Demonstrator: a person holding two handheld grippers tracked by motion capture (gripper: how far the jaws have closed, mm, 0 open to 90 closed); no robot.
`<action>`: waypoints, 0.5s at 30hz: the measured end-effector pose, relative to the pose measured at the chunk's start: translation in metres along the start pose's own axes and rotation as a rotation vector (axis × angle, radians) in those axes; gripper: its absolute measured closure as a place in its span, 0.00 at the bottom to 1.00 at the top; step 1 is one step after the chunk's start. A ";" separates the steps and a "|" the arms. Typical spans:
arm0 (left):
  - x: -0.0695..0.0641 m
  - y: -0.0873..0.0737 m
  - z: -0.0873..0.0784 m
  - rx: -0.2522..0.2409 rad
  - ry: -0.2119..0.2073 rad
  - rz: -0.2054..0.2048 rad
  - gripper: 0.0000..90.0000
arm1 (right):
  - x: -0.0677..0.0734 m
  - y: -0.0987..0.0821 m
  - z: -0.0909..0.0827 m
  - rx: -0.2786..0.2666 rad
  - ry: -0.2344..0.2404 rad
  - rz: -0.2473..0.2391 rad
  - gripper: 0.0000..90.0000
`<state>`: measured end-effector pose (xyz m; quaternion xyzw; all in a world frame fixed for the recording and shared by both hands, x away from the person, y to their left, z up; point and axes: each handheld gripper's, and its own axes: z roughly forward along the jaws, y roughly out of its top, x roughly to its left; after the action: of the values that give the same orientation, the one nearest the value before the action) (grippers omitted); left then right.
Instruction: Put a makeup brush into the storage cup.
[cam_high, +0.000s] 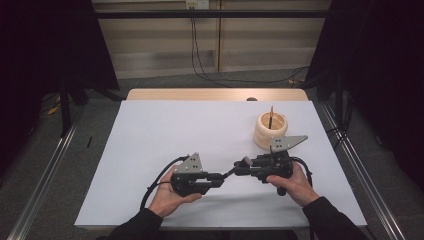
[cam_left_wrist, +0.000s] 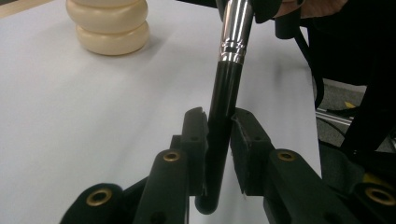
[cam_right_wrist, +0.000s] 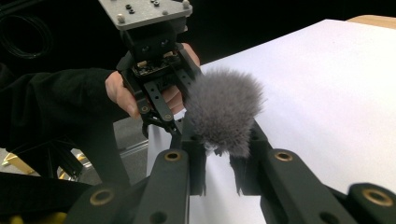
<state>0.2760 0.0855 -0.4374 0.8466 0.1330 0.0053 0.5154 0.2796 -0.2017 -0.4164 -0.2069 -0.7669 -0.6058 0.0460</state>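
While both hands meet near the front middle of the white table (cam_high: 150, 130) in the high view, the left gripper (cam_high: 223, 176) and the right gripper (cam_high: 236, 169) point at each other with a makeup brush (cam_high: 235, 167) spanning the small gap between them; behind the right hand stands a cream ribbed holder (cam_high: 270, 131) with a thin stick upright in it. Seen along the left gripper's own jaws, they are closed narrow on the brush's black handle (cam_left_wrist: 219, 135), whose rounded end hangs just below them, while the silver collar (cam_left_wrist: 235, 32) rises toward the other gripper; the holder (cam_left_wrist: 108, 25) sits well apart at top left. From the right gripper view, the jaws pinch the base of the fluffy grey bristles (cam_right_wrist: 224, 109), and the left gripper (cam_right_wrist: 175, 128) faces them just beyond.
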 end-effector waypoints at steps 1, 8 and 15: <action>0.000 0.000 0.000 -0.002 0.000 0.001 0.84 | 0.001 0.000 0.000 0.002 0.002 -0.001 0.85; 0.001 -0.002 0.000 -0.020 0.021 -0.035 0.76 | 0.002 0.001 -0.001 0.006 -0.009 -0.011 0.86; 0.003 -0.002 -0.002 -0.025 0.055 -0.065 0.60 | 0.002 0.002 -0.002 0.003 -0.018 -0.013 0.86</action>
<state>0.2785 0.0888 -0.4381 0.8349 0.1746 0.0132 0.5218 0.2785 -0.2028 -0.4130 -0.2076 -0.7694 -0.6031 0.0354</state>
